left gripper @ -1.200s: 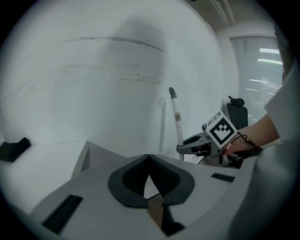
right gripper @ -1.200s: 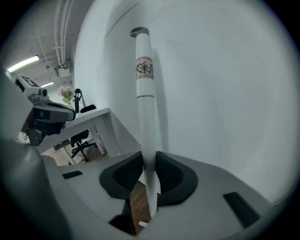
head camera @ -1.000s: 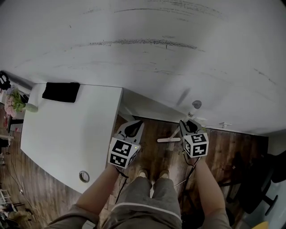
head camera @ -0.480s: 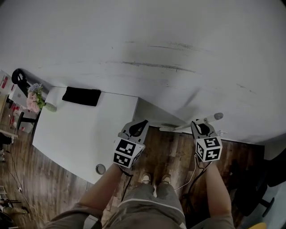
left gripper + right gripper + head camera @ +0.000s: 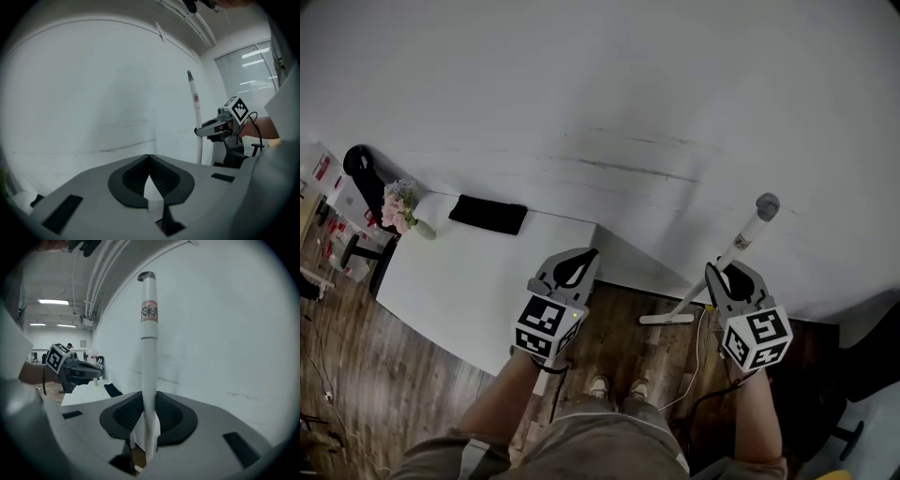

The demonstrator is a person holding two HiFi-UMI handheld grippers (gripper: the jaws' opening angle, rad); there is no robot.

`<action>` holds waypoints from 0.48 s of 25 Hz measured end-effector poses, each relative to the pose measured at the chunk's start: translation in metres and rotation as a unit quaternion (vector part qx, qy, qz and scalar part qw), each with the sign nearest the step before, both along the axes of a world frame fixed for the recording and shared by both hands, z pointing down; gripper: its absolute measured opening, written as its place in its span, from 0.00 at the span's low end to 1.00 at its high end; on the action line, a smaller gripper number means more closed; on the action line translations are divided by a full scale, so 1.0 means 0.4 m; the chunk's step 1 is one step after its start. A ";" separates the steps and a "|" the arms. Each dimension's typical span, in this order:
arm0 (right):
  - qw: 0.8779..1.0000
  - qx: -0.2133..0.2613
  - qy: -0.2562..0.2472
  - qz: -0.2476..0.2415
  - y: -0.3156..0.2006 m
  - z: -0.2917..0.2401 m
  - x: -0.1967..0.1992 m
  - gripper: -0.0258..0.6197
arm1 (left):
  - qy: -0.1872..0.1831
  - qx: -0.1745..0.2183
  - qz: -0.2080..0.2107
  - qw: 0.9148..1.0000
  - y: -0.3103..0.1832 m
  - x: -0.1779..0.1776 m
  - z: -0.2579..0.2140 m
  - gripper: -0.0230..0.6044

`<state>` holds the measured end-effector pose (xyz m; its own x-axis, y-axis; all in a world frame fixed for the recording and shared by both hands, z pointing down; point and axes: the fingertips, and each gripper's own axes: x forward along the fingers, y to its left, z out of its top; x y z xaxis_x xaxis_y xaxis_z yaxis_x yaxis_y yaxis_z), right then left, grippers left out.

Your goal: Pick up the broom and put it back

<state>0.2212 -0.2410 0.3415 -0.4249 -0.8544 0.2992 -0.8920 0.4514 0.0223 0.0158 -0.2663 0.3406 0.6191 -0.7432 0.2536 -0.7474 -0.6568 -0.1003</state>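
Head camera downward; all views sharing broom (image 5: pixel 729 249)

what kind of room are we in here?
Probably an office or lab: a white desk with a wood-plank floor around it, ceiling strip lights, and window blinds.

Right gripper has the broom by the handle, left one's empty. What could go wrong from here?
1. Only the right gripper clamps the slim broom handle. The left gripper is shut and empty off to the side. With a single grip, the long handle could pivot or slip between the jaws.
2. The handle's top end stands close to the wall. A swing while carrying it could knock or scrape the wall.
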 end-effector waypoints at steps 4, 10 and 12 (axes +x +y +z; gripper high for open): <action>1.000 0.008 -0.005 -0.011 0.091 -0.053 0.001 0.20 | 0.001 0.014 -0.004 1.000 0.055 -0.023 -0.055 0.06; 0.999 0.007 -0.026 -0.028 0.144 -0.066 0.026 0.20 | -0.001 0.015 -0.014 1.000 0.080 -0.040 -0.059 0.06; 0.999 0.007 -0.029 -0.045 0.148 -0.074 0.019 0.20 | -0.002 0.014 -0.016 1.000 0.083 -0.048 -0.053 0.06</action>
